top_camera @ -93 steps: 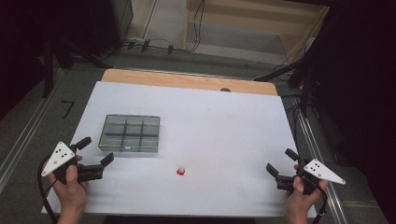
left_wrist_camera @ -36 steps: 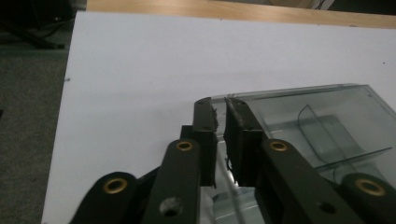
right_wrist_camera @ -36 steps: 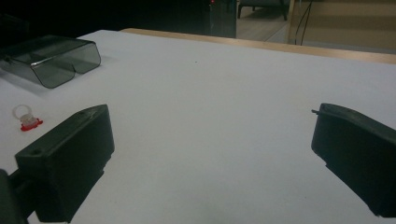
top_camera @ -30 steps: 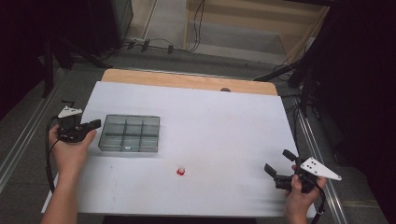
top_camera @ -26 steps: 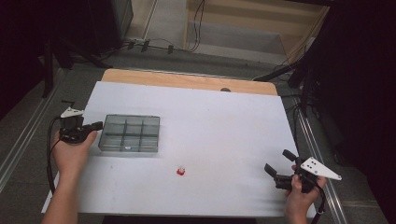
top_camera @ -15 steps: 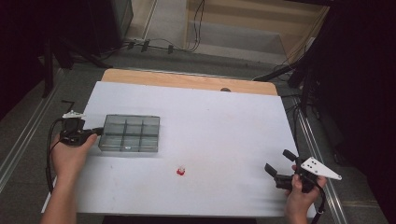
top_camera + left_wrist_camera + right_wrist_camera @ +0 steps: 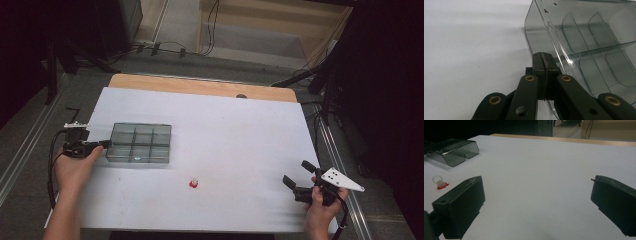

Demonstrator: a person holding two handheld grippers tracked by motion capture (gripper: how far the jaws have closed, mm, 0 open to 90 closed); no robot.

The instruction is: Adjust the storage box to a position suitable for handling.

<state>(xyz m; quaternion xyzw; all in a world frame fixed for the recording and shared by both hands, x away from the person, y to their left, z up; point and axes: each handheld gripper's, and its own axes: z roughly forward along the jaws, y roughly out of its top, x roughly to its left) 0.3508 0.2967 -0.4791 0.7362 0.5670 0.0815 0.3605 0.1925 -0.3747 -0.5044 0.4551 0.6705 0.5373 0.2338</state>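
Note:
A clear grey compartment box (image 7: 140,142) sits on the left half of the white table (image 7: 235,130). My left gripper (image 7: 104,145) is at its left wall. In the left gripper view the jaws of my left gripper (image 7: 543,56) are pressed together on the rim of the box (image 7: 586,50), which looks slightly tipped. A small red and white ring-shaped piece (image 7: 194,183) lies in front of the box, apart from both grippers. My right gripper (image 7: 297,172) rests open near the front right corner, nothing between its jaws. The right gripper view, through my right gripper (image 7: 537,185), shows the box (image 7: 454,150) and the piece (image 7: 440,182).
A bare wooden strip (image 7: 200,87) runs along the table's far edge. Cables (image 7: 165,47) lie on the floor beyond it. Metal rails (image 7: 340,150) run along the table's right side. The box's compartments look empty.
My left gripper has travelled from the front left corner up to the box's left wall and shut on it. The right gripper has hardly moved.

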